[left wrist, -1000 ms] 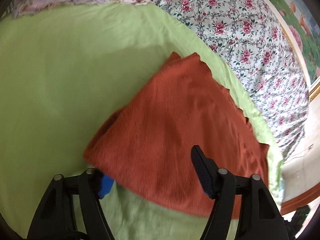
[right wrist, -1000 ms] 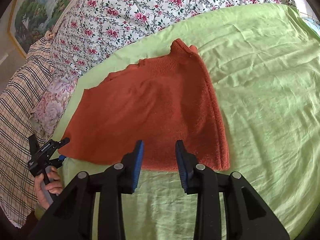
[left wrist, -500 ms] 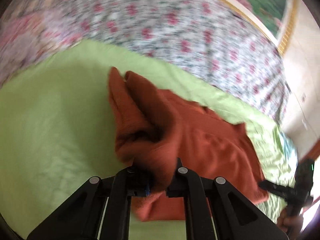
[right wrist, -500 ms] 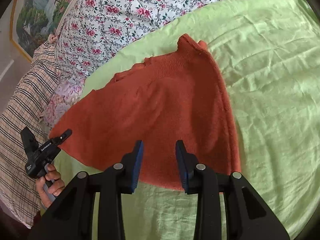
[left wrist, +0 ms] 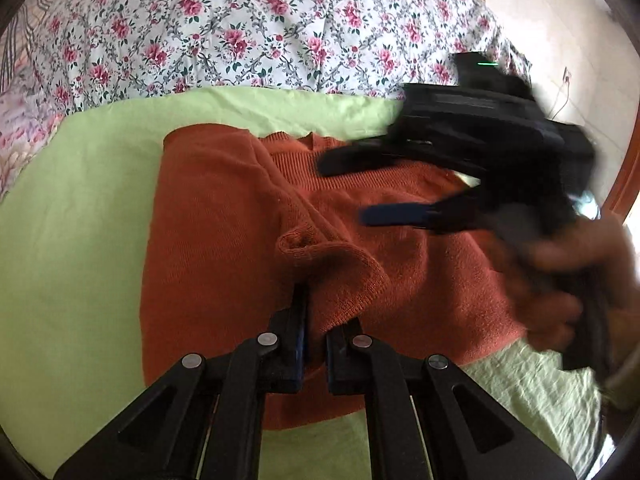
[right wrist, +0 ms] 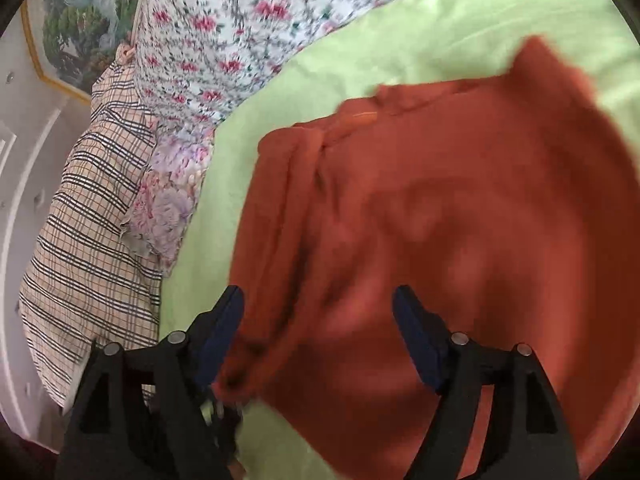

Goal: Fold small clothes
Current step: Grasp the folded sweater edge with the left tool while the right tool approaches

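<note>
A rust-orange knitted sweater (left wrist: 224, 216) lies on the green sheet (left wrist: 72, 240). My left gripper (left wrist: 316, 320) is shut on a raised fold of its edge, which is drawn over the rest of the garment. In the left wrist view my right gripper (left wrist: 342, 192) hovers blurred over the sweater's right half, held by a hand (left wrist: 560, 272). In its own view the right gripper (right wrist: 318, 300) has its jaws wide and opening. The sweater (right wrist: 440, 220) spreads beneath and between them, with no pad pressing on it.
A floral quilt (left wrist: 240, 32) borders the far side of the sheet. A plaid pillow (right wrist: 88, 220) and a pale floral cushion (right wrist: 168, 200) lie at the sheet's left end, under a framed painting (right wrist: 72, 20). Bare green sheet (right wrist: 400, 32) lies beyond the sweater.
My left gripper shut on the sweater's edge and carried it across over the garment while rolling. My right gripper swept in low over the sweater and its jaws spread wide.
</note>
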Available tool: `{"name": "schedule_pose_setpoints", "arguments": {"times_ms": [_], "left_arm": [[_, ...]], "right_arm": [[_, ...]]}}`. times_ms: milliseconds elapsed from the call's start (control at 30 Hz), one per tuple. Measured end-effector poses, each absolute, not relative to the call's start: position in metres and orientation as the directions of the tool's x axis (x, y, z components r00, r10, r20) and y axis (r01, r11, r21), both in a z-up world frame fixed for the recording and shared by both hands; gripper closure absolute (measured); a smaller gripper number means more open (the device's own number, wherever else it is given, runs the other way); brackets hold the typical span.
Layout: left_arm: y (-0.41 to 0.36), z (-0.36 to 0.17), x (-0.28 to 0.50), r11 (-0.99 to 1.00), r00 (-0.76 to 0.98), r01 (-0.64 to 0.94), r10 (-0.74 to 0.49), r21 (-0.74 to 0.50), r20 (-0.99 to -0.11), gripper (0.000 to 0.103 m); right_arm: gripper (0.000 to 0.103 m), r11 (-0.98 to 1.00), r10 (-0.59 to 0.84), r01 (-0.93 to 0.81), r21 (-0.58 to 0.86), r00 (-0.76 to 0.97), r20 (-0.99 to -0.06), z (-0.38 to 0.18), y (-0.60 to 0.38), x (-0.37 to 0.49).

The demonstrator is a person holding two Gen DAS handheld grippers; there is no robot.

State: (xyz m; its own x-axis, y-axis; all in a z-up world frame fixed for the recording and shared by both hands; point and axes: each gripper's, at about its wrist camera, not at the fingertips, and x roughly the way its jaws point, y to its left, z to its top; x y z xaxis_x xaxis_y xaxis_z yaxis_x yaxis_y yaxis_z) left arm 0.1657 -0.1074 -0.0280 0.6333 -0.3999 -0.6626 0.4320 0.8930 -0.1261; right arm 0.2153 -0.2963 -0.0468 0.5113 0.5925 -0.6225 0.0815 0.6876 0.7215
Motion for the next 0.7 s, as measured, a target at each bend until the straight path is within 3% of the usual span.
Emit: {"name": "schedule_pose_setpoints", "arguments": {"times_ms": [200, 233, 267, 300, 533, 700], "left_arm": [[-0.100, -0.022, 0.164, 0.886, 0.629, 0.445, -0.415, -0.133, -0.657, 0.098], [-0.100, -0.021, 0.163, 0.885, 0.630, 0.447, -0.415, -0.130, -0.657, 0.098], [-0.100, -0.019, 0.162, 0.883, 0.630, 0.450, -0.417, -0.129, -0.655, 0.098], [-0.101, -0.015, 0.160, 0.880, 0.631, 0.457, -0.423, -0.129, -0.650, 0.098], [-0.140, 0.023, 0.144, 0.795, 0.578, 0.572, -0.566, -0.202, -0.588, 0.098], [-0.196, 0.019, 0.135, 0.720, 0.500, 0.655, -0.641, -0.230, -0.582, 0.097]], "right_arm": [[0.029, 0.673, 0.651, 0.050, 0.738, 0.434, -0.623, -0.069, -0.258, 0.290], [0.049, 0.684, 0.644, 0.045, 0.728, 0.432, -0.632, -0.069, -0.252, 0.297], [0.076, 0.695, 0.639, 0.039, 0.718, 0.424, -0.642, -0.068, -0.247, 0.303], [0.083, 0.702, 0.635, 0.037, 0.711, 0.419, -0.649, -0.066, -0.246, 0.304], [0.086, 0.753, 0.576, -0.061, 0.655, 0.542, -0.612, 0.000, -0.282, 0.268], [0.086, 0.815, 0.470, -0.029, 0.579, 0.619, -0.629, 0.027, -0.342, 0.228]]}}
